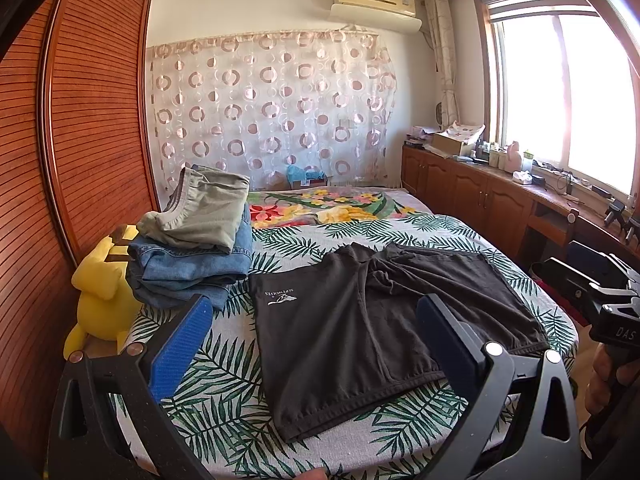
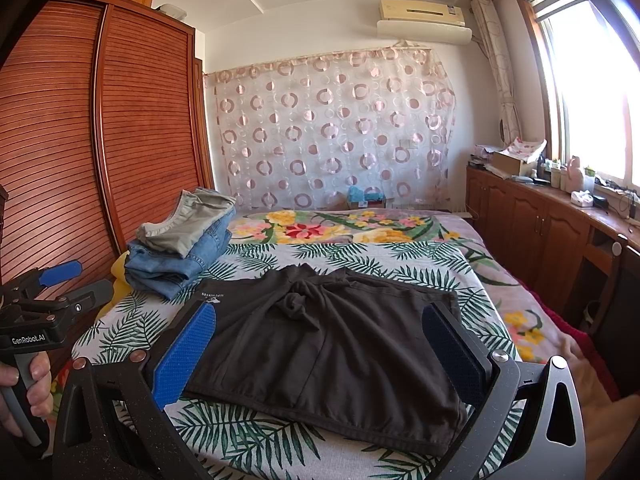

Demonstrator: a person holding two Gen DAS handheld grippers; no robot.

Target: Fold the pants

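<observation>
While both grippers gape, pants (image 2: 332,344) lie btwn right fingers (image 2: 186,354).

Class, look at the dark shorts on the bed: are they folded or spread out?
Spread out. The dark shorts lie flat on the bed, both legs and the waistband showing, bunched only at the crotch.

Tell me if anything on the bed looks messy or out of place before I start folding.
The dark shorts lie mostly flat, but the fabric at the crotch is bunched into a knot-like wad. The folded stack, olive pants on jeans, sits tidy. A yellow plush toy sits wedged at the bed's edge by the wardrobe.
</observation>
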